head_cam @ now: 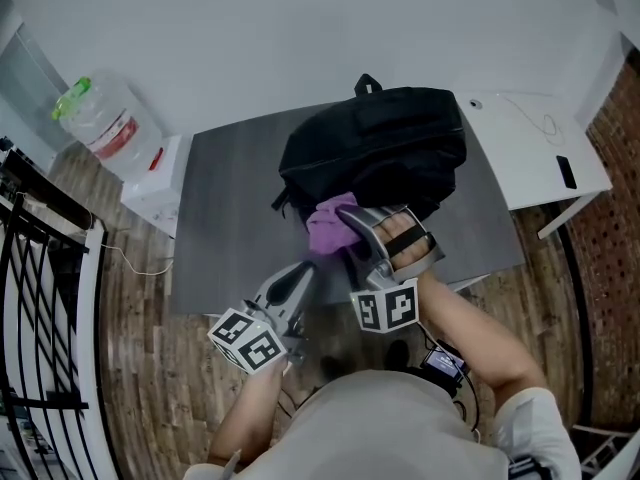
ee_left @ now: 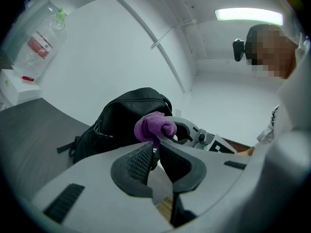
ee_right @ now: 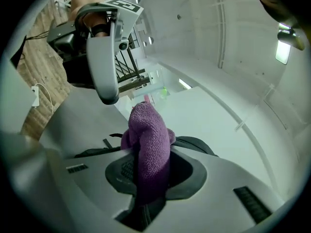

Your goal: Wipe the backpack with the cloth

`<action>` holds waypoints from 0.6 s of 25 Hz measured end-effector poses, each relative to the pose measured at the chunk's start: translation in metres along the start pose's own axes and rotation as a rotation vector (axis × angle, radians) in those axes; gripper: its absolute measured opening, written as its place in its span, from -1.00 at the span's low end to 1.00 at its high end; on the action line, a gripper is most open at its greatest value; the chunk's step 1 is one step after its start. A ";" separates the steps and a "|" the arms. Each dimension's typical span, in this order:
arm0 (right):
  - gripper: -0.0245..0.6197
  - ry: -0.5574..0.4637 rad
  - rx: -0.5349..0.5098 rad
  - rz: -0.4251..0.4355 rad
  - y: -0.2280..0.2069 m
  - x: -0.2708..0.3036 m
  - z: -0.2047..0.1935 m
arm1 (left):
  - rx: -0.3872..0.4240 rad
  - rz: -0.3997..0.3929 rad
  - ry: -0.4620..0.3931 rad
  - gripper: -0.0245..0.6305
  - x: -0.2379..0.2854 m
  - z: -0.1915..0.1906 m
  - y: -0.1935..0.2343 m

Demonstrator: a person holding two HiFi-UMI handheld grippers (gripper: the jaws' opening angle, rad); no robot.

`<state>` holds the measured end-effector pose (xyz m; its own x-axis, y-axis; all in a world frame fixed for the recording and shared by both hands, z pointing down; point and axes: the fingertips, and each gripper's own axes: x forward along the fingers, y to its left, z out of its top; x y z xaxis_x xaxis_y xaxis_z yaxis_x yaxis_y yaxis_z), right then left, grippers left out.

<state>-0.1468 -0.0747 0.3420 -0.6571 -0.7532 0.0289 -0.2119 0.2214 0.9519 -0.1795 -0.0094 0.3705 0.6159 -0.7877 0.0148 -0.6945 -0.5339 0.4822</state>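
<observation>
Backpack [head_cam: 380,138] on surface [head_cam: 230,218]: right tool [head_cam: 350,230] clenched on cloth [head_cam: 326,224]; press flat, stroke evenly; left tool [head_cam: 303,271] closed, empty.

Grey table [head_cam: 230,218], black backpack [head_cam: 385,148] on it

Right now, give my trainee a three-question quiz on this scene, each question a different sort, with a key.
1. True or false: the right gripper is shut on the cloth.
2. The black backpack lies on: A) the grey table; B) a chair; C) a shelf.
3. Fill in: the cloth's colour is ___.
Key: 1 true; 2 A; 3 purple.
</observation>
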 end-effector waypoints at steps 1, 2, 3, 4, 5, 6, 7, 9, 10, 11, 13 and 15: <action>-0.64 0.001 0.001 -0.007 -0.002 -0.003 -0.003 | 0.000 -0.002 0.001 -0.80 0.002 0.000 -0.001; -0.64 0.005 0.004 -0.015 -0.004 -0.006 -0.006 | 0.001 -0.006 0.003 -0.80 0.004 -0.001 -0.003; -0.64 0.011 0.009 -0.021 -0.006 -0.009 -0.011 | 0.002 -0.009 0.005 -0.80 0.006 -0.001 -0.004; -0.64 0.019 0.015 -0.027 -0.007 -0.011 -0.016 | 0.004 -0.012 0.008 -0.80 0.008 -0.002 -0.006; -0.64 0.028 0.021 -0.031 -0.008 -0.012 -0.021 | 0.005 -0.015 0.011 -0.80 0.011 -0.002 -0.007; -0.64 0.036 0.026 -0.034 -0.008 -0.013 -0.026 | 0.006 -0.018 0.014 -0.80 0.013 -0.003 -0.008; -0.64 0.044 0.031 -0.037 -0.009 -0.014 -0.031 | 0.007 -0.023 0.017 -0.80 0.016 -0.004 -0.010; -0.64 0.061 0.043 -0.043 -0.010 -0.016 -0.041 | 0.010 -0.034 0.025 -0.80 0.021 -0.006 -0.015; -0.64 0.073 0.049 -0.046 -0.011 -0.017 -0.047 | 0.011 -0.038 0.031 -0.80 0.023 -0.007 -0.017; -0.64 0.087 0.057 -0.048 -0.011 -0.017 -0.054 | 0.012 -0.040 0.037 -0.80 0.025 -0.008 -0.019; -0.64 0.129 0.072 -0.054 -0.012 -0.016 -0.070 | 0.015 -0.038 0.045 -0.80 0.028 -0.009 -0.020; -0.64 0.180 0.090 -0.060 -0.013 -0.012 -0.088 | 0.016 -0.033 0.052 -0.80 0.030 -0.010 -0.020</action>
<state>-0.0730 -0.1231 0.3563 -0.5031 -0.8635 0.0352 -0.3156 0.2214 0.9227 -0.1431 -0.0192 0.3700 0.6568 -0.7527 0.0443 -0.6789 -0.5648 0.4691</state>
